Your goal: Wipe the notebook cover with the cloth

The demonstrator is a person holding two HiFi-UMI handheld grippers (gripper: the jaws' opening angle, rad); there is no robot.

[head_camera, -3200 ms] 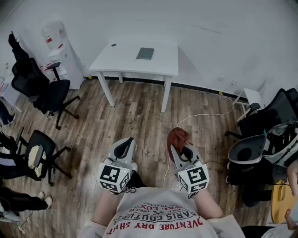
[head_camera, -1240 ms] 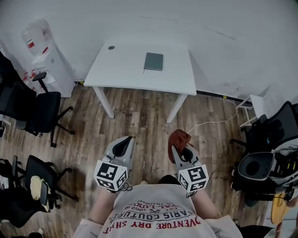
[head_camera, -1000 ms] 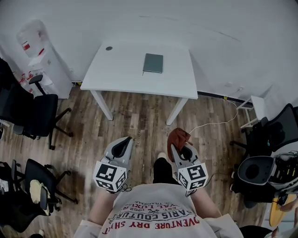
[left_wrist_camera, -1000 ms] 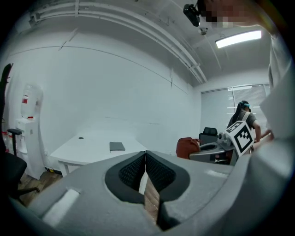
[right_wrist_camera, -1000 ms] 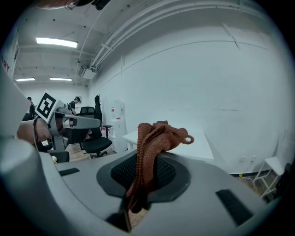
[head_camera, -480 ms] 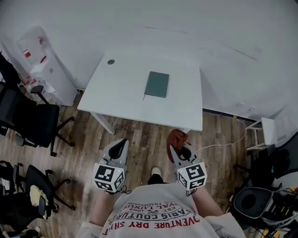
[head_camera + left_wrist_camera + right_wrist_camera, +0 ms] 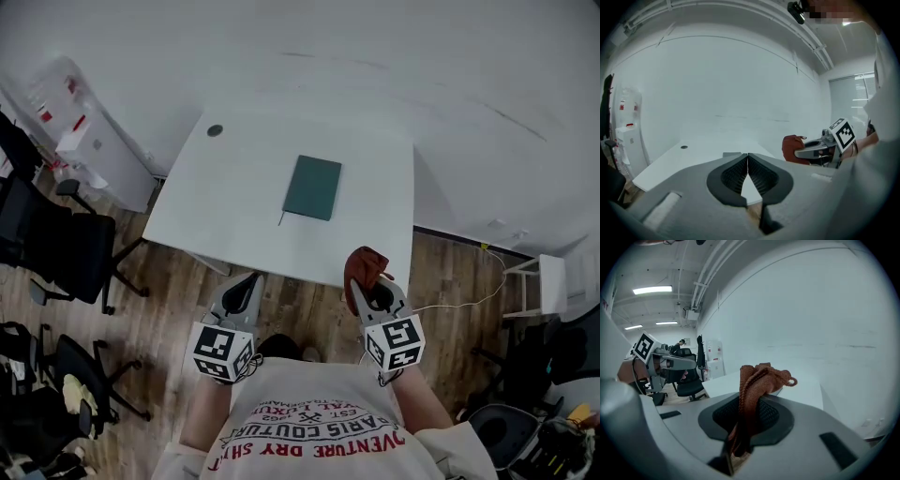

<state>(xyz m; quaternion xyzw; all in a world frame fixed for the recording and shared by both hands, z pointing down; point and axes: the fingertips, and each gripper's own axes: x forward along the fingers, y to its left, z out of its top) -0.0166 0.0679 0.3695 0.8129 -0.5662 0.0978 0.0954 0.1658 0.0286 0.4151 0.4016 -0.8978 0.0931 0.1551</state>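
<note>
A dark green notebook (image 7: 313, 187) lies closed near the middle of the white table (image 7: 244, 211). My right gripper (image 7: 365, 277) hangs over the table's near right edge, shut on a bunched rust-brown cloth (image 7: 364, 267); in the right gripper view the cloth (image 7: 758, 383) sticks up from between the jaws. My left gripper (image 7: 251, 278) is at the table's near edge, left of the notebook, shut with nothing in it (image 7: 747, 154). In the left gripper view the cloth (image 7: 794, 147) shows at the right.
A small dark round spot (image 7: 215, 130) sits at the table's far left corner. A white water dispenser (image 7: 70, 122) stands left of the table, black office chairs (image 7: 56, 251) further left. A white cable (image 7: 473, 295) runs across the wood floor at right.
I have walked up to the table: it and the notebook have grown and come closer in the head view. Both grippers now reach its near edge, the cloth still held in the right one.
</note>
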